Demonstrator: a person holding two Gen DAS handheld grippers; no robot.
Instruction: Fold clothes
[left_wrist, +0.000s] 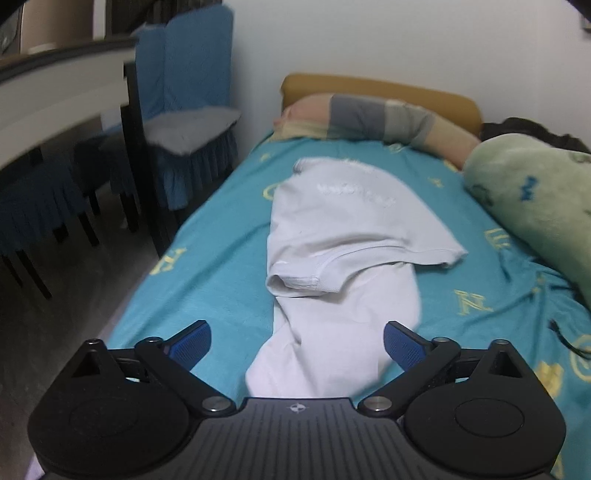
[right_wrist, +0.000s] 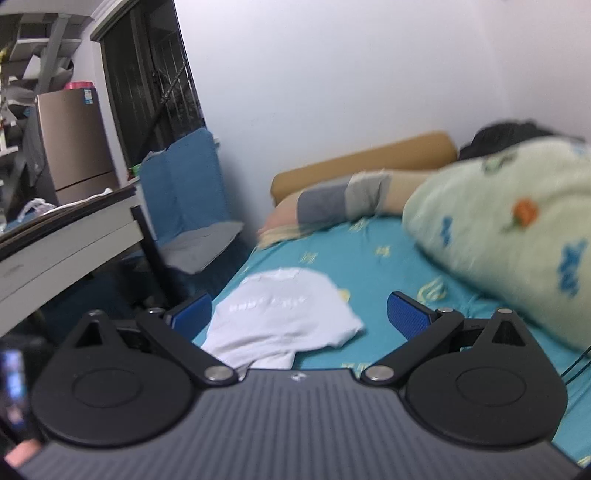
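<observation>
A white T-shirt (left_wrist: 343, 240) lies partly folded lengthwise on the teal bedsheet (left_wrist: 214, 240), one sleeve folded across it. My left gripper (left_wrist: 297, 345) is open and empty, its blue pads on either side of the shirt's near end, just above it. In the right wrist view the shirt (right_wrist: 284, 317) lies ahead and to the left. My right gripper (right_wrist: 299, 314) is open and empty, raised above the bed near the shirt's right edge.
A green patterned quilt (left_wrist: 535, 206) lies along the bed's right side. A striped pillow (left_wrist: 373, 118) and brown headboard (left_wrist: 388, 88) are at the far end. A blue-covered chair (left_wrist: 184, 110) and a table (left_wrist: 55, 96) stand left of the bed.
</observation>
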